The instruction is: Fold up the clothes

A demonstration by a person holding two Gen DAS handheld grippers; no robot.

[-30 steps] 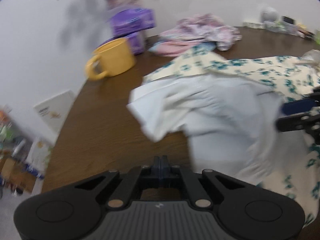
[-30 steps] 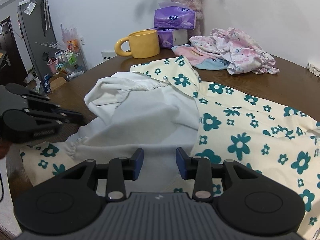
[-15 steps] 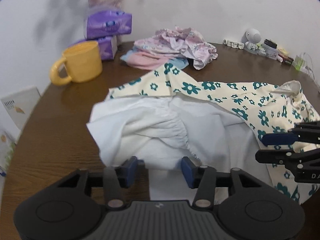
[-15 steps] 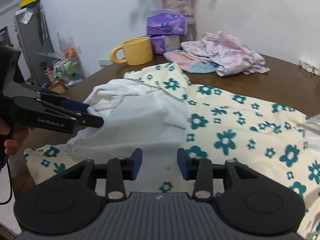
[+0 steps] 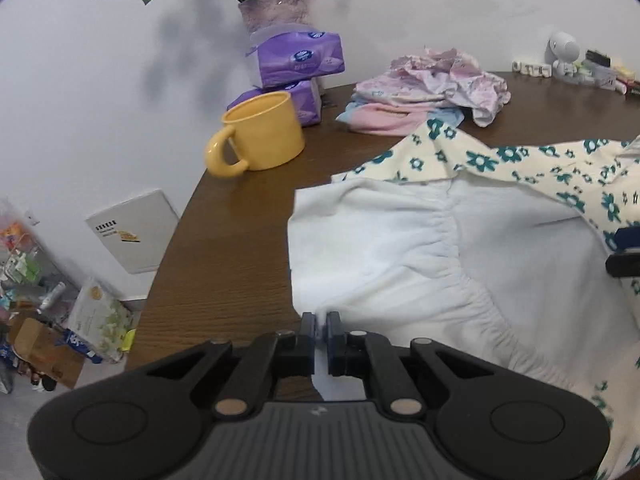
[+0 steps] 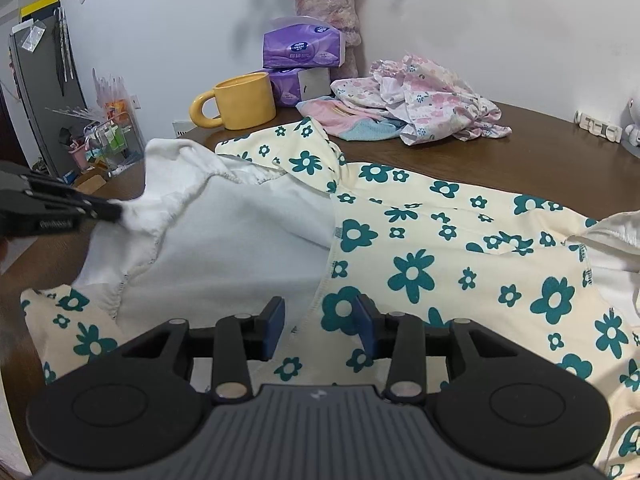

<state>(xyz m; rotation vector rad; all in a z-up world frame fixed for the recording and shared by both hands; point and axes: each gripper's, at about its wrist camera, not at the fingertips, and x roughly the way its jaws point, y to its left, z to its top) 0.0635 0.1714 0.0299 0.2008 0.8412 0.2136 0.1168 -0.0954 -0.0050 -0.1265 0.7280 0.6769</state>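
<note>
A cream garment with teal flowers (image 6: 440, 240) lies spread on the brown table (image 6: 540, 168), its white inner side (image 5: 400, 248) turned up on the left. My left gripper (image 5: 321, 322) is closing its jaws, and they pinch the near corner of that white fabric; the right wrist view shows this gripper (image 6: 116, 212) lifting the gathered white edge a little. My right gripper (image 6: 322, 320) hovers just above the garment where white fabric meets floral fabric. Its jaws stand apart and press on nothing. Its tip (image 5: 624, 252) shows at the right edge of the left wrist view.
A yellow mug (image 5: 262, 136), two purple tissue packs (image 5: 300, 58) and a vase of flowers (image 5: 276, 12) stand at the back by the wall. A heap of pink and floral clothes (image 5: 432, 92) lies behind the garment. The table's curved edge (image 5: 180, 240) runs on the left; boxes lie on the floor below.
My left gripper opened over the white fabric half a second ago and has now shut on its corner. The right gripper has hardly moved and stays open.
</note>
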